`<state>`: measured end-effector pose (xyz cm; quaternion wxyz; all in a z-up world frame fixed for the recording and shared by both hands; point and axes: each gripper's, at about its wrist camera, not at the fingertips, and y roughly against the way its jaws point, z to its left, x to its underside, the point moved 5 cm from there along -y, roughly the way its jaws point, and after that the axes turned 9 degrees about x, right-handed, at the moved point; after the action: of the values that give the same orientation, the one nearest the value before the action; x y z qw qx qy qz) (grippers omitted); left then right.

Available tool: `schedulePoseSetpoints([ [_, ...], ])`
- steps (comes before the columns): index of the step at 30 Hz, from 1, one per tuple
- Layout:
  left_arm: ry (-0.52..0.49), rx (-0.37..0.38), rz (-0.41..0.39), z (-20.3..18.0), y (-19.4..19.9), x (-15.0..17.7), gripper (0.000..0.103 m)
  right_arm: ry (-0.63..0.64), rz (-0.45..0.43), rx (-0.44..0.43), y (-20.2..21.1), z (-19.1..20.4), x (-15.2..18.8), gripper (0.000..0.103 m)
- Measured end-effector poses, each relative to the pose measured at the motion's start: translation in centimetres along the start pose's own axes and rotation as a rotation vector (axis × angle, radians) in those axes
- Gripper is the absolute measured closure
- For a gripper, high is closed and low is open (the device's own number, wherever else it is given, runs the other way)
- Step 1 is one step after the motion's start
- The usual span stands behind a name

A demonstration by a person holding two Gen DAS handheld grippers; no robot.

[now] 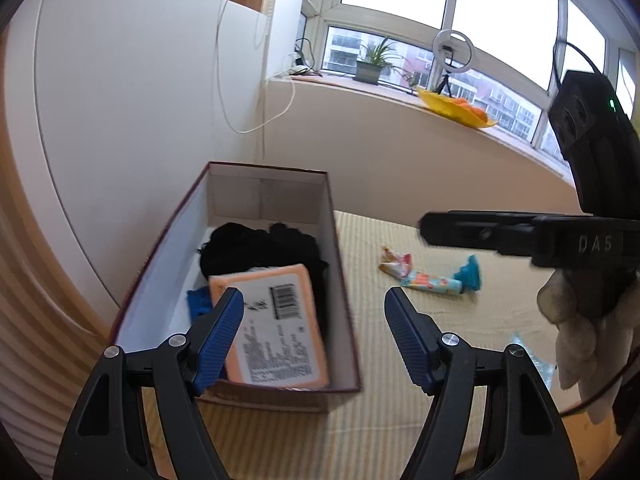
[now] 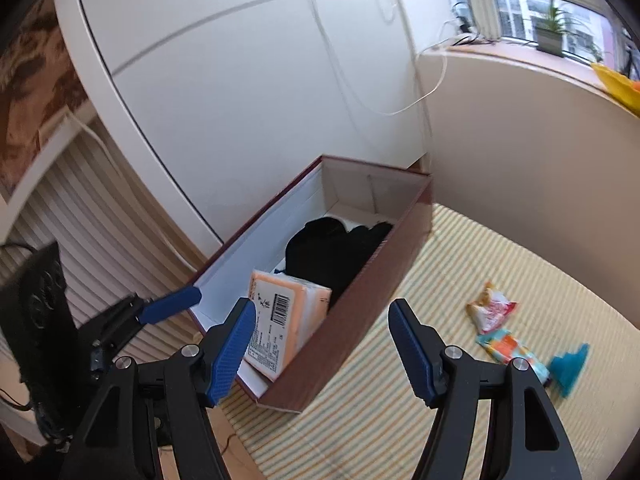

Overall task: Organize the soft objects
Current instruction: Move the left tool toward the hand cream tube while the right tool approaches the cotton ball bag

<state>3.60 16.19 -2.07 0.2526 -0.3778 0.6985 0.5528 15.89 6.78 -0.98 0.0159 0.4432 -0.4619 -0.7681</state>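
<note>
Tissue pack lying on black cloth in box; my left gripper and right gripper both spread, empty

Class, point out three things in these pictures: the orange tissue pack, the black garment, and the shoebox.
orange tissue pack (image 1: 276, 328), left wrist view, on its printed label face.
black garment (image 2: 332, 248), right wrist view, on the middle of the bundle.
shoebox (image 2: 360, 316), right wrist view, on its maroon outer side wall.
</note>
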Motion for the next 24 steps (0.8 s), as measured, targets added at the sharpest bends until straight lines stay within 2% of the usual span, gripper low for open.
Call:
schedulePoseSetpoints([
  [5, -0.006, 0.053, 0.005, -2.0, 0.1, 0.4, 0.031, -0.059, -0.031, 0.046, 3.7, -4.3, 2.0, 0.038],
  [13, -0.069, 0.143, 0.078, -7.1, -2.3, 2.3, 0.031, -0.202, -0.048, 0.207, 9.8, -14.9, 9.4, 0.037],
  [16, -0.104, 0.173, 0.110, -9.3, -3.7, 3.0, 0.031, -0.259, -0.027, 0.264, 10.9, -18.2, 12.6, 0.027],
  [20, -0.146, 0.208, 0.150, -11.8, -5.5, 3.8, 0.031, -0.318, 0.044, 0.281, 10.3, -21.0, 16.9, 0.026],
  [24, -0.191, 0.222, 0.187, -13.7, -7.3, 4.1, 0.031, -0.319, 0.114, 0.274, 9.2, -21.6, 20.4, 0.026],
])
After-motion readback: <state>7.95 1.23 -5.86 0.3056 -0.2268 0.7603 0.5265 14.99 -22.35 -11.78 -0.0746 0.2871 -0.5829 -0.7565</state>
